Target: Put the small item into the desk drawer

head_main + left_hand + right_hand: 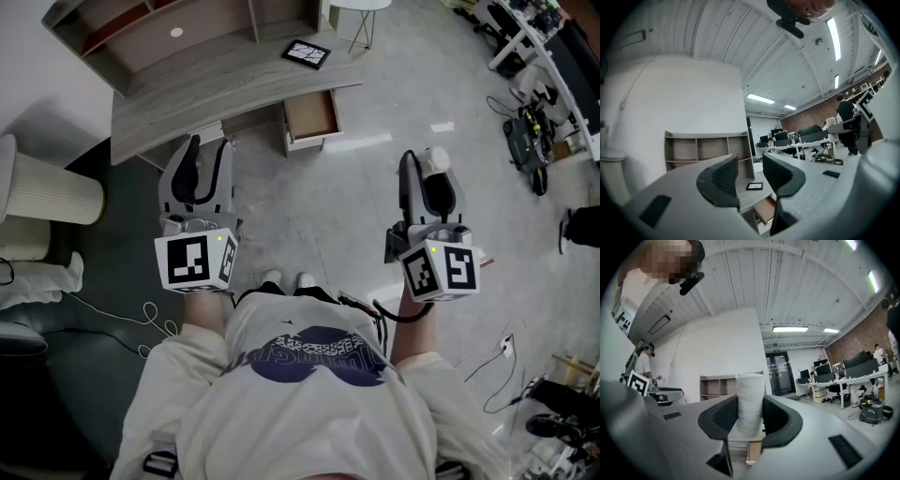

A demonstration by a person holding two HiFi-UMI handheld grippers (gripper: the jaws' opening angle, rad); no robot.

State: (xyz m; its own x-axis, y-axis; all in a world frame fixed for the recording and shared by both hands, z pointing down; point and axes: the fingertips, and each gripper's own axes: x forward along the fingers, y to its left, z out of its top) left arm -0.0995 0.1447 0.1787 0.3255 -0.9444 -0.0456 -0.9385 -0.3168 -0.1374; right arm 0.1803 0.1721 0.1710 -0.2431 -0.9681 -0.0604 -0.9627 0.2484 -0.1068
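Note:
My right gripper [428,172] is shut on a small white roll [750,399], which stands upright between its pads and shows as a white lump [435,160] in the head view. My left gripper [208,155] is open with nothing between its jaws. Both are held up in front of me, over the floor and short of the grey desk [206,94]. The desk drawer [310,116] stands pulled open, between the two grippers and farther away. In the left gripper view the drawer [765,210] shows below the jaws of that gripper [751,174].
A black framed tablet [307,53] lies on the desk top near its right end. A shelf unit [159,23] stands behind the desk. A white ribbed bin [47,192] is at the left. Cables and gear [530,131] litter the floor at the right.

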